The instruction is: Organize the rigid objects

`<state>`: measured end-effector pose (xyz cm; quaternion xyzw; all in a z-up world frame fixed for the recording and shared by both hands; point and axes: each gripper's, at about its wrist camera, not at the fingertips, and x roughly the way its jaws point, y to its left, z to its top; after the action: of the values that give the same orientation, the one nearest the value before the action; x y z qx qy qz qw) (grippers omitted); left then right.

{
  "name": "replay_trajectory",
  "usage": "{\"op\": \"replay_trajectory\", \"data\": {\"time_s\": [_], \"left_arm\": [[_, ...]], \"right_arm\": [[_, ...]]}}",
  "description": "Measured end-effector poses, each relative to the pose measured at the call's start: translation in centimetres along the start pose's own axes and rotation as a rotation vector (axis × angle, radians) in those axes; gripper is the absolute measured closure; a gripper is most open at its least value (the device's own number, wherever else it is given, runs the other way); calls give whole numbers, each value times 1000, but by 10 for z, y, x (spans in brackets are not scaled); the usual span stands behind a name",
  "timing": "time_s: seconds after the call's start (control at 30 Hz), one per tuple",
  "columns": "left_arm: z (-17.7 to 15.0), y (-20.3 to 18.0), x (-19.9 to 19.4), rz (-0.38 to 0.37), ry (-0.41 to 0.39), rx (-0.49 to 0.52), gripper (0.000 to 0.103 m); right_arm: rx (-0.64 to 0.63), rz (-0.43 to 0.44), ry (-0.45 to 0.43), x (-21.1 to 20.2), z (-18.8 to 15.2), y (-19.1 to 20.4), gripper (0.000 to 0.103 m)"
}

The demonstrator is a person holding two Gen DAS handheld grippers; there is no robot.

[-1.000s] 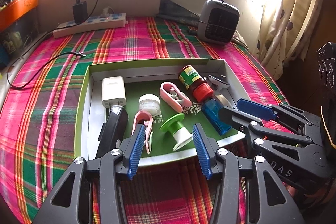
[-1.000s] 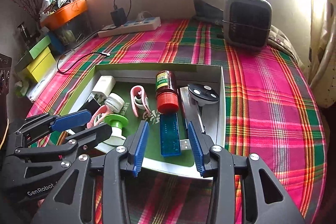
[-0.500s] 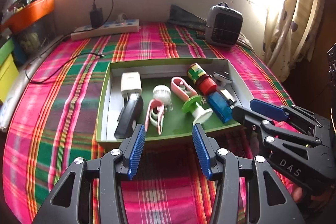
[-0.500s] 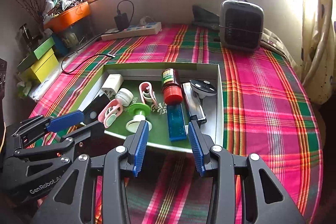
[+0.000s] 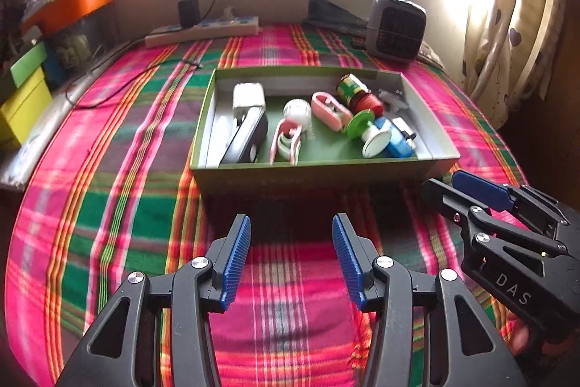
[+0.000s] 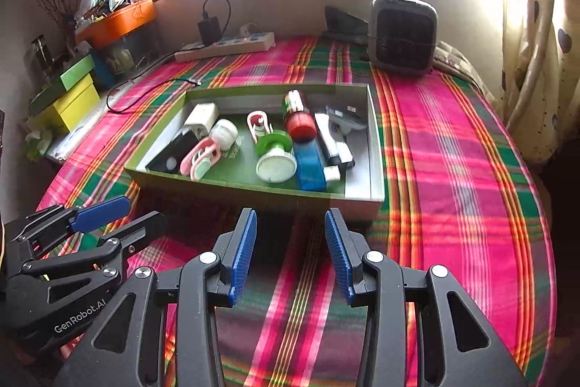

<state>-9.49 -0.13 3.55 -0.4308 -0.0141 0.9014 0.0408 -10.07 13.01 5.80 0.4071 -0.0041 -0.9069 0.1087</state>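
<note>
Both grippers, left [image 5: 291, 258] and right [image 6: 290, 251], hang over the plaid cloth [image 5: 119, 191] just short of the box [image 5: 319, 171], jaws part-open and empty. All the hard plastic pieces lie inside, so a clean finish likely means keeping clear of its cardboard wall.

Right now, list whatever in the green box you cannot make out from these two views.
- Bottle label: both views, too small and blurred to read.
- Grey item in the far right corner: both views, partly hidden behind the bottle and blue case, so unidentifiable.
- Box floor print: both views, covered by the white cap and green spool.
</note>
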Motion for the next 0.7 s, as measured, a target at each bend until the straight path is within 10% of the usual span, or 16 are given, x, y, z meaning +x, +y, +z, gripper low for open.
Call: {"op": "replay_trajectory", "data": {"time_s": [0.7], "left_arm": [[-36,-4,4,82,34,12,56]], "right_arm": [[34,-83,59,3,-42,1,54]]}}
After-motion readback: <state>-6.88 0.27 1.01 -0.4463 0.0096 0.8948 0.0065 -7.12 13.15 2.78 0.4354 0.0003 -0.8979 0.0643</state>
